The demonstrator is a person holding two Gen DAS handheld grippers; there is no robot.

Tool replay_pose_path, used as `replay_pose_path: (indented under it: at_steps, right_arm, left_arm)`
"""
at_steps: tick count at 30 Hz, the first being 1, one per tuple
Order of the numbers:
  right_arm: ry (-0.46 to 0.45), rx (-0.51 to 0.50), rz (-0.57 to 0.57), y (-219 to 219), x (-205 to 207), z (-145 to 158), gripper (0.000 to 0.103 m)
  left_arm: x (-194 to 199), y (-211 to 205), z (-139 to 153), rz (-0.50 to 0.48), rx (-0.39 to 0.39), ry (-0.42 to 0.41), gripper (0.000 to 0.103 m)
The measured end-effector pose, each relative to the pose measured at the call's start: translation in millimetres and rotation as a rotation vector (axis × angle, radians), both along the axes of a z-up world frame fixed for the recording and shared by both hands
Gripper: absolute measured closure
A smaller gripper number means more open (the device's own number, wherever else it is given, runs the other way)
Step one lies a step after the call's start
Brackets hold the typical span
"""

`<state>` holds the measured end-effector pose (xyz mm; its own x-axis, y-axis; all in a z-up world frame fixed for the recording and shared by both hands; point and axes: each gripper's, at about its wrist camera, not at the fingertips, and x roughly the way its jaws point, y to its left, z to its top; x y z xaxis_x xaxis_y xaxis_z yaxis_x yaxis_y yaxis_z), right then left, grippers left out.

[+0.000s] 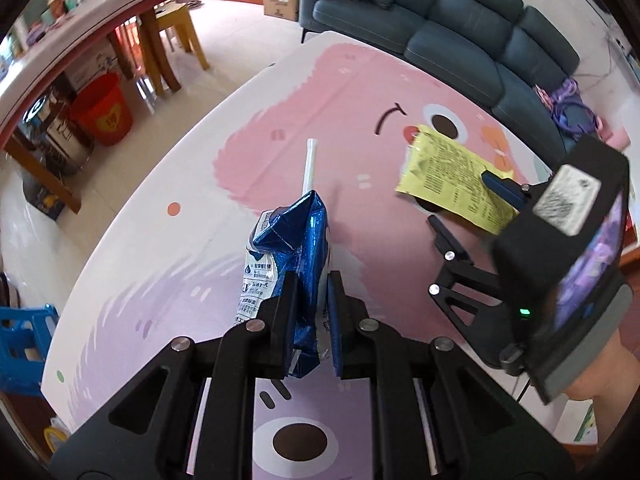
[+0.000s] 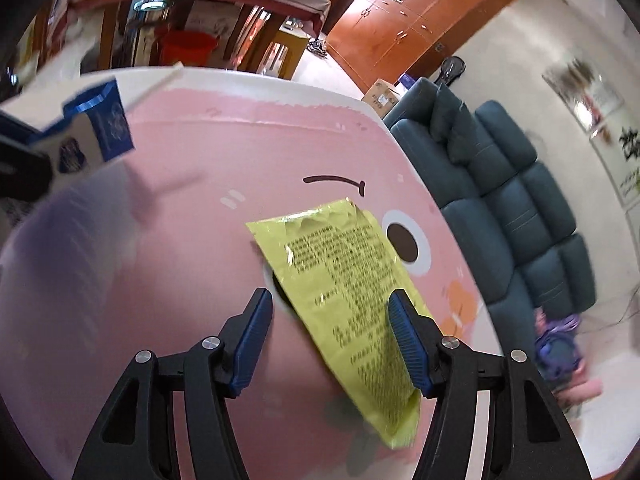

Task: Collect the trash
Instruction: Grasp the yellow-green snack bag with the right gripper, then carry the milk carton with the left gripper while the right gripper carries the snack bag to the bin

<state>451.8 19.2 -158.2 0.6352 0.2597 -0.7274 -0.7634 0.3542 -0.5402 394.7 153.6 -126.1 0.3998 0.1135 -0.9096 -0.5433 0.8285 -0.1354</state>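
Trash is partly gathered: the left claw (image 1: pixel 310 308) is clamped on a crushed blue carton (image 1: pixel 296 252) with its straw, above the bench (image 1: pixel 160 216). The right claw (image 2: pixel 330 340) stands wide apart around a yellow wrapper (image 2: pixel 352 280), not yet pinched. No bin shows, so disposal probably remains.

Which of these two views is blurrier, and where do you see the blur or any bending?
Right wrist view: blurrier, with the blue carton at the left edge and the sofa side smeared, though the yellow wrapper print stays fairly readable. Left wrist view: mostly sharp on the carton in the left gripper; fisheye bends the table edge into a curve.
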Motion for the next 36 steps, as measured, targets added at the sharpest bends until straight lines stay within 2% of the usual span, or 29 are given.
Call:
replay_pose_path:
  at_steps: [4,6,7,8,10,11,16,19,25,31,34,36]
  right_arm:
    - [-0.057,-0.021,0.006,15.0,4.8,-7.9,0.044]
    - [-0.049,-0.03,-0.002,19.3,11.0,-11.5,0.059]
    - [-0.041,-0.033,-0.013,20.9,14.2,-13.1,0.076]
    - [-0.037,-0.039,-0.022,22.5,16.8,-14.1,0.086]
    - [-0.036,-0.029,-0.04,25.7,18.7,-11.5,0.1]
    - [-0.033,-0.014,-0.053,23.3,21.1,-9.9,0.102]
    - [0.033,0.094,-0.127,4.8,29.4,10.1,0.103]
    - [0.129,0.216,-0.195,-19.2,30.2,34.4,0.103]
    - [0.291,0.431,-0.293,-70.4,3.2,80.6,0.103]
    - [0.419,0.548,-0.389,-118.6,-54.9,117.2,0.103]
    - [0.45,0.579,-0.435,-138.4,-97.4,132.6,0.103]
    - [0.457,0.593,-0.456,-153.4,-139.7,145.3,0.103]
  left_arm:
    - [-3.3,5.7,-3.8,0.023,-0.017,-0.008,0.092]
    - [-8.3,7.4,-3.9,0.032,-0.02,-0.011,0.092]
    - [-10.8,7.7,-4.1,0.035,-0.023,-0.014,0.092]
    - [-13.1,8.0,-3.8,0.038,-0.025,-0.015,0.092]
    - [-17.5,11.1,-2.8,0.041,-0.028,-0.017,0.092]
    - [-17.9,11.1,-2.5,0.042,-0.028,-0.017,0.092]
    - [-28.2,11.4,1.4,0.036,-0.031,-0.022,0.092]
    - [-37.9,11.4,8.8,0.029,-0.029,-0.032,0.092]
    - [-67.8,2.7,28.2,-0.003,-0.036,-0.054,0.092]
    - [-117.6,-12.6,52.7,-0.069,-0.06,-0.079,0.092]
    - [-149.2,-19.1,65.2,-0.102,-0.089,-0.094,0.092]
    - [-170.0,-22.3,73.4,-0.128,-0.101,-0.104,0.092]
